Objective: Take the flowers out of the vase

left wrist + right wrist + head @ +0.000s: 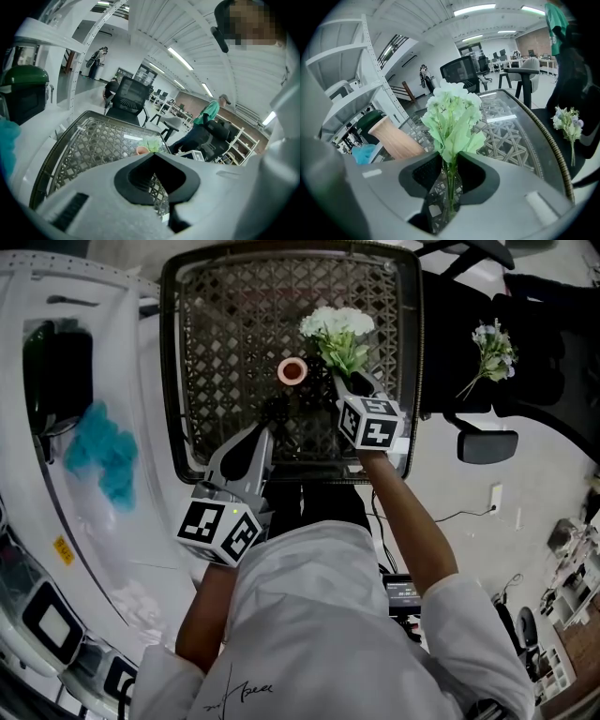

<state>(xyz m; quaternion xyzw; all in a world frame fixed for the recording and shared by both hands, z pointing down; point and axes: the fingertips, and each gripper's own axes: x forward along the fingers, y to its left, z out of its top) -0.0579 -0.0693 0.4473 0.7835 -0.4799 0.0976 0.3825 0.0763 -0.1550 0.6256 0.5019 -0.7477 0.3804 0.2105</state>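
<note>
A terracotta vase (pixel 292 370) stands on the glass-topped lattice table (pixel 171 381), its mouth bare. To its right, clear of it, is a white and pale-green flower bunch (pixel 337 334). My right gripper (pixel 352 382) is at the bunch's stem end. In the right gripper view the thin stem (pixel 450 187) runs between the jaws with a gap on each side, so my right gripper (pixel 449 161) is open, with the vase (pixel 393 138) to its left. My left gripper (pixel 253 442) rests at the table's near edge. Its tips (pixel 152 157) meet, shut on nothing, and it points at the vase (pixel 141 150).
A second small bunch of flowers (pixel 489 352) lies on a black office chair right of the table, also in the right gripper view (pixel 567 124). White shelving with a teal cloth (pixel 98 456) runs along the left. A person in a green shirt (pixel 211 112) stands beyond the table.
</note>
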